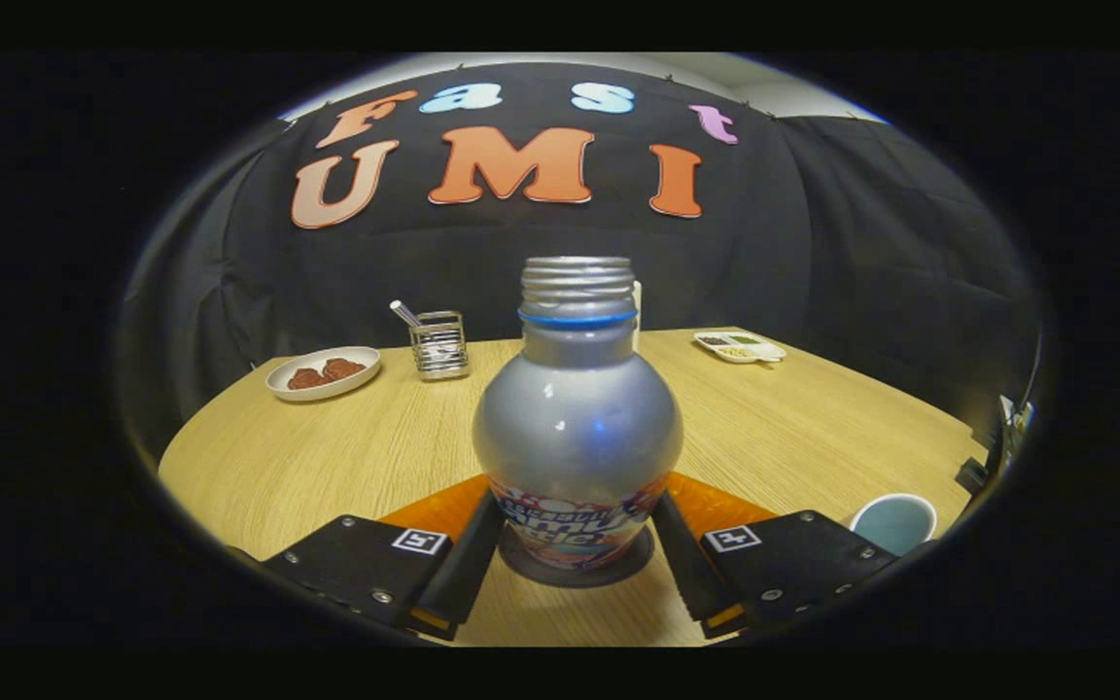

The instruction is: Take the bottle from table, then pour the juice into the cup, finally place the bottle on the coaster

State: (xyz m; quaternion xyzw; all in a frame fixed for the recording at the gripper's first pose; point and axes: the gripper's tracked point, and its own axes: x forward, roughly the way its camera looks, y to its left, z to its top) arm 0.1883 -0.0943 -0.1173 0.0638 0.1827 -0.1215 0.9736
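A silver bottle (577,428) with a blue neck ring, an uncapped threaded mouth and a colourful label stands upright on a round dark coaster (533,572). My gripper (577,510) holds it low on the body, with one finger against each side of the label. The coaster lies between the fingers on the wooden table (327,457). A cup (895,521) with a white rim and a pale blue inside stands to the right, just past the right finger.
At the table's far side are a white plate (323,373) with brown food, a wire holder (438,344) with a utensil, and a small white divided tray (740,346). The black cloth wall rises behind the table.
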